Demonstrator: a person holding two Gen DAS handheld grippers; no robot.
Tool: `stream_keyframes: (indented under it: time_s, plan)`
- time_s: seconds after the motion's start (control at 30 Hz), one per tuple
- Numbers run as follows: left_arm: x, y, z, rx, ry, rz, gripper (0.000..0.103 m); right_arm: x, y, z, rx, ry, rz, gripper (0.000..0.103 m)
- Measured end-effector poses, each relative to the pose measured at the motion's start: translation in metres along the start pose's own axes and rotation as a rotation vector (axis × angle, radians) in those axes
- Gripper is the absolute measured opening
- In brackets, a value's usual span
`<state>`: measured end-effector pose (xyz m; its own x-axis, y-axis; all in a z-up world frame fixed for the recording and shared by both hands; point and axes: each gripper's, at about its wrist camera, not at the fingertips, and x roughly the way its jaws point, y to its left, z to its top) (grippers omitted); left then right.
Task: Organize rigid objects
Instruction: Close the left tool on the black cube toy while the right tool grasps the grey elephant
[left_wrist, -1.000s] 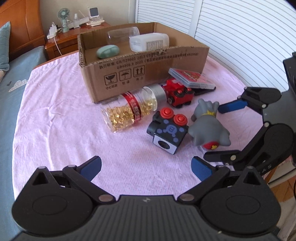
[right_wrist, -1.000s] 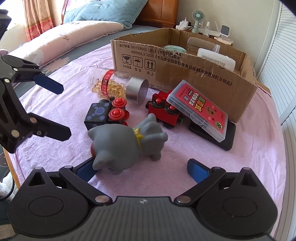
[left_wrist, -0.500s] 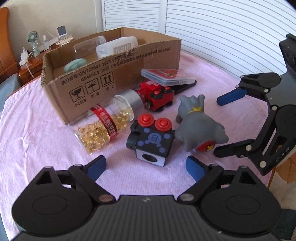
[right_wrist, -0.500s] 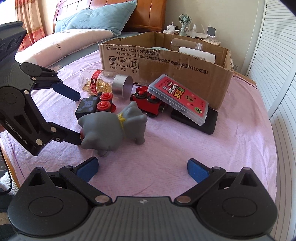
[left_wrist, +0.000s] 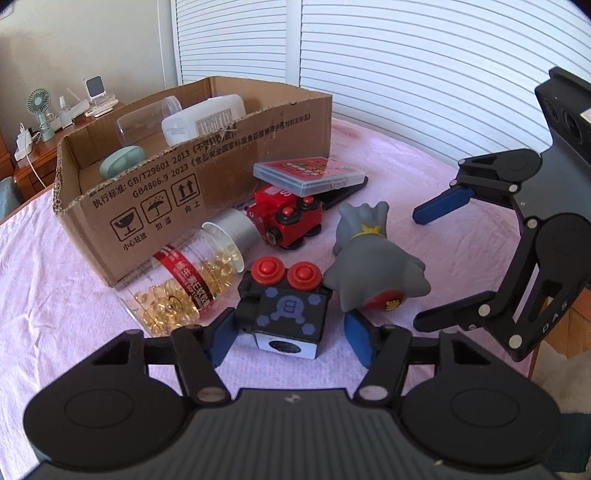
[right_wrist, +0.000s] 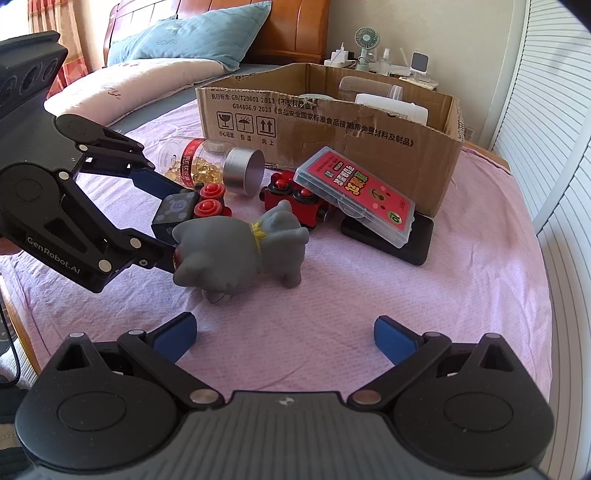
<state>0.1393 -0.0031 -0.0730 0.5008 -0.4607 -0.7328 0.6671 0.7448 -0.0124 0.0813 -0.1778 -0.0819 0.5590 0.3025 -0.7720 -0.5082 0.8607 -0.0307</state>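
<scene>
A black cube toy (left_wrist: 286, 314) with two red buttons lies on the pink cloth between the fingers of my left gripper (left_wrist: 290, 328). Its jaws are closing: the left pad (left_wrist: 221, 332) touches the cube, while the right pad (left_wrist: 356, 338) stands a little off it. The right wrist view shows the same gripper (right_wrist: 171, 225) straddling the cube (right_wrist: 173, 212). A grey elephant toy (left_wrist: 369, 266) leans against the cube's right side. My right gripper (right_wrist: 284, 328) hangs open, short of the elephant (right_wrist: 236, 247), holding nothing.
A cardboard box (left_wrist: 184, 184) behind holds a white bottle, a clear container and a green case. In front of it lie a capsule bottle (left_wrist: 184, 284), a red toy train (left_wrist: 288, 218), and a red card case (right_wrist: 354, 192) on a flat black slab (right_wrist: 417, 240).
My left jaws have narrowed from wide open to close around the cube, and that gripper has rolled and neared it. My right gripper has drawn back from the elephant.
</scene>
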Motion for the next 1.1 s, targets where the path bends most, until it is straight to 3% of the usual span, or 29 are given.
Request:
stream_keyframes:
  time_s: [0.07, 0.47, 0.73, 1.1]
  plan:
    - [-0.001, 0.0, 0.0, 0.001, -0.004, 0.014, 0.05, 0.0, 0.0, 0.0, 0.002, 0.001, -0.002, 0.103]
    - [-0.036, 0.008, -0.036, -0.148, 0.005, 0.088, 0.05, 0.0, 0.001, 0.001, 0.003, 0.001, -0.003, 0.103]
    - [-0.031, 0.004, -0.036, -0.118, -0.009, 0.102, 0.067, 0.003, 0.004, 0.002, -0.005, -0.005, 0.001, 0.103]
    - [-0.031, 0.004, -0.037, -0.136, -0.016, 0.094, 0.069, 0.014, 0.01, 0.018, -0.058, 0.014, 0.045, 0.103]
